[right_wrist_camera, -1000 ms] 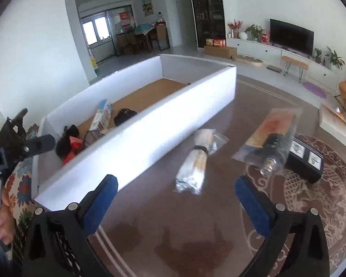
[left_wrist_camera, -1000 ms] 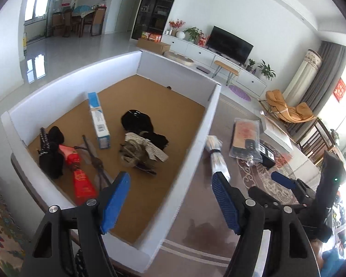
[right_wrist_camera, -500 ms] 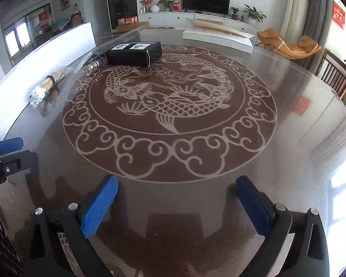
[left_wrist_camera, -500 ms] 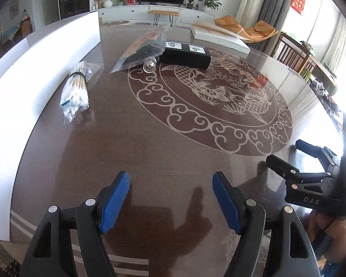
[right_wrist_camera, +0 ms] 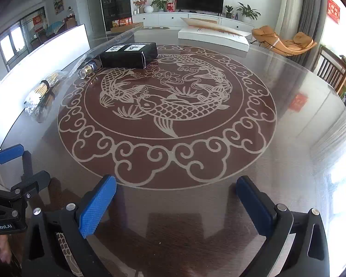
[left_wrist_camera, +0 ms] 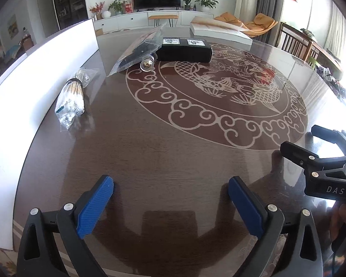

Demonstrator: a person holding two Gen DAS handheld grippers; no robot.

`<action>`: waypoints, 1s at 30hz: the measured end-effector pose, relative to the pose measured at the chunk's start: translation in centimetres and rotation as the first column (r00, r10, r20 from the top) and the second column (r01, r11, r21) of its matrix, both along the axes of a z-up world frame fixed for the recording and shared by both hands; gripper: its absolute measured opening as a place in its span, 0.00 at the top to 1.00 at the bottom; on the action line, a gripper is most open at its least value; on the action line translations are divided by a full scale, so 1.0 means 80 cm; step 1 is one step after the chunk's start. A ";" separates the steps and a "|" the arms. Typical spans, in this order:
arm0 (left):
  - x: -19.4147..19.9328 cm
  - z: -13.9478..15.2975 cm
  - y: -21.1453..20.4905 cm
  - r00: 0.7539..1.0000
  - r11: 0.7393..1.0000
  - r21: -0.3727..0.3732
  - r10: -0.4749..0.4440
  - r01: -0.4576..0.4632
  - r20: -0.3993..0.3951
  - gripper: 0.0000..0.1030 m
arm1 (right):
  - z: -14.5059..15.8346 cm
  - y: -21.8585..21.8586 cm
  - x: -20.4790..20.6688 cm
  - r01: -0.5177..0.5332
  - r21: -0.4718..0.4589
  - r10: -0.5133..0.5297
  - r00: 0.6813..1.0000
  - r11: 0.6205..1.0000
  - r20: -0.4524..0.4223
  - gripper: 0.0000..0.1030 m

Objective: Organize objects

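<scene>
My left gripper (left_wrist_camera: pixel 170 181) hangs low over the dark glossy table (left_wrist_camera: pixel 173 152), its jaws opening wide with nothing between them. My right gripper (right_wrist_camera: pixel 176 181) is open and empty too, over the table's front part. Each shows at the edge of the other's view: right gripper (left_wrist_camera: pixel 304 139), left gripper (right_wrist_camera: pixel 23 165). Far left lies a clear bag of thin sticks (left_wrist_camera: pixel 71 97) (right_wrist_camera: pixel 40 94). Behind it a clear bag holding a small bottle (left_wrist_camera: pixel 138 50) (right_wrist_camera: pixel 86 69) leans on a black box (left_wrist_camera: pixel 184 49) (right_wrist_camera: pixel 129 54).
A tall white box wall (left_wrist_camera: pixel 34 73) (right_wrist_camera: pixel 46 55) runs along the table's left side. A flat white box (left_wrist_camera: pixel 219 32) (right_wrist_camera: pixel 212 35) lies at the far edge. A fish pattern (right_wrist_camera: pixel 166 106) fills the table's middle. Wooden chairs stand at the right.
Both views swung right from the white box with its sorted items to the patterned table and dropped lower. The left jaws have spread wider since half a second ago.
</scene>
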State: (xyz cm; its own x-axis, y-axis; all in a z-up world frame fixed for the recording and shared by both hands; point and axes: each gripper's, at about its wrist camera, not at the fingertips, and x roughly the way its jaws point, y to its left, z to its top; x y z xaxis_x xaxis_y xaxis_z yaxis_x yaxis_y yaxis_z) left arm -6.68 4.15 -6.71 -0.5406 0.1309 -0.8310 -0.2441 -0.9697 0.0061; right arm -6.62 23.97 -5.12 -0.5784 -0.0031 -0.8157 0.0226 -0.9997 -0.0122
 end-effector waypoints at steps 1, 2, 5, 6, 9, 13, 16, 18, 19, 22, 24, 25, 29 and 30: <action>0.000 0.000 -0.001 1.000 1.000 0.005 0.002 -0.002 0.000 0.00 | 0.000 0.000 0.000 0.000 0.000 0.000 1.000 1.000 0.000 0.00; 0.001 0.000 -0.001 1.000 1.000 0.003 0.001 -0.001 -0.002 0.00 | 0.000 0.000 0.000 0.000 0.000 0.000 1.000 1.000 0.000 0.00; 0.001 -0.001 -0.002 1.000 1.000 0.005 0.002 -0.001 -0.007 0.00 | 0.000 0.000 0.000 0.000 0.000 0.000 1.000 1.000 0.000 0.00; 0.002 -0.001 -0.002 1.000 1.000 0.005 0.002 -0.001 -0.009 0.00 | 0.000 0.000 0.000 0.000 0.000 0.000 1.000 1.000 0.000 0.00; 0.002 -0.001 -0.002 1.000 1.000 0.006 0.002 -0.002 -0.013 0.00 | 0.000 0.000 0.000 0.000 0.000 0.000 1.000 1.000 0.000 0.00; 0.002 -0.001 -0.002 1.000 1.000 0.006 0.003 -0.003 -0.016 0.00 | 0.000 0.000 0.000 0.000 0.000 0.000 1.000 1.000 0.000 0.00; 0.002 -0.001 -0.002 1.000 1.000 0.006 0.003 -0.003 -0.016 0.00 | -0.001 0.000 0.000 0.000 0.000 0.000 1.000 1.000 0.000 0.00; 0.002 -0.001 -0.002 1.000 1.000 0.006 0.004 -0.003 -0.016 0.00 | -0.001 0.000 0.000 0.000 0.000 0.000 1.000 1.000 0.000 0.00; 0.002 -0.001 -0.002 1.000 1.000 0.006 0.004 -0.003 -0.016 0.00 | -0.001 0.000 0.000 0.000 0.000 0.000 1.000 1.000 0.000 0.00; 0.002 -0.001 -0.002 1.000 1.000 0.006 0.004 -0.003 -0.016 0.00 | -0.001 0.000 0.000 0.000 0.000 0.000 1.000 1.000 0.000 0.00; 0.002 -0.001 -0.002 1.000 1.000 0.006 0.003 -0.003 -0.016 0.00 | -0.001 0.000 0.000 0.000 0.000 0.000 1.000 1.000 0.000 0.00; 0.002 -0.001 -0.002 1.000 1.000 0.006 0.003 -0.003 -0.016 0.00 | -0.001 0.000 0.000 0.000 0.000 0.000 1.000 1.000 0.000 0.00; 0.002 -0.001 -0.002 1.000 1.000 0.006 0.003 -0.003 -0.016 0.00 | -0.001 0.000 0.000 0.000 0.000 0.000 1.000 1.000 0.000 0.00; 0.002 -0.002 -0.002 1.000 1.000 0.006 0.003 -0.003 -0.016 0.00 | -0.001 0.000 0.000 0.000 0.000 0.000 1.000 1.000 0.000 0.00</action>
